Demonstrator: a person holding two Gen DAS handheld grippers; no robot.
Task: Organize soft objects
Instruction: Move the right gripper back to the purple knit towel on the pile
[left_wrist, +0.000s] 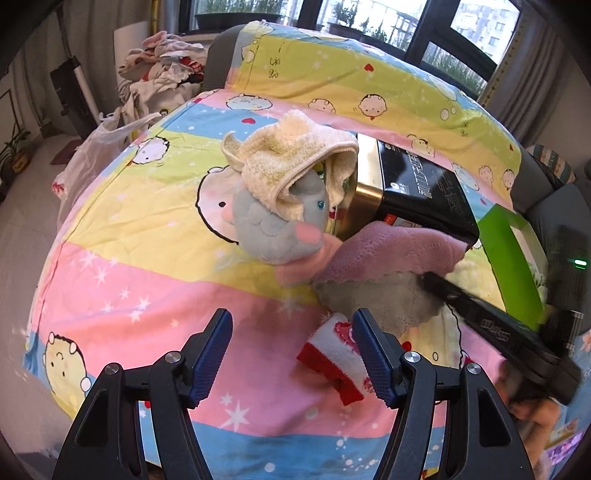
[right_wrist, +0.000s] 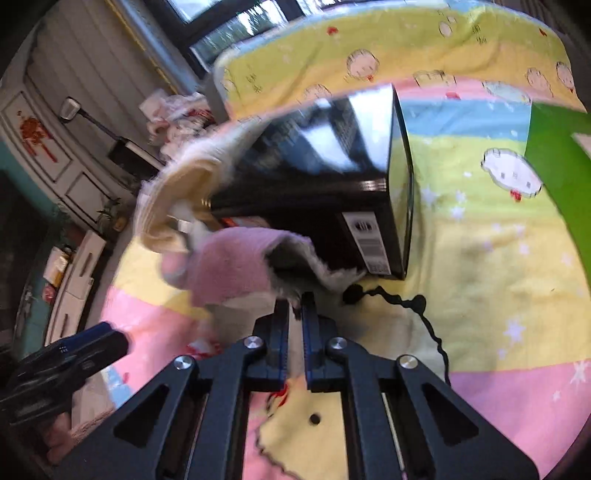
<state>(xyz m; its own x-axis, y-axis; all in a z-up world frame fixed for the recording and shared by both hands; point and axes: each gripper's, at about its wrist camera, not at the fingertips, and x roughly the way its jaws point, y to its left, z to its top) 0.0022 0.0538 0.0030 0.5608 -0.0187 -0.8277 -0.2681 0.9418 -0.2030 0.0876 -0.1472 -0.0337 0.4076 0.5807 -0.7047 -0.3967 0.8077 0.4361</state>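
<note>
On the bed's cartoon sheet (left_wrist: 147, 266), the left gripper (left_wrist: 291, 354) is held with jaws apart and empty; the red-and-white cloth (left_wrist: 332, 354) lies just beside its right finger. The grey plush (left_wrist: 280, 229), draped with the cream towel (left_wrist: 295, 147), is propped against the black box (left_wrist: 424, 184). The right gripper (right_wrist: 295, 314) is closed on the edge of the grey cloth (left_wrist: 388, 299) beneath the pink towel (left_wrist: 388, 251). A slow lift is advised, so only that layer is drawn free.
</note>
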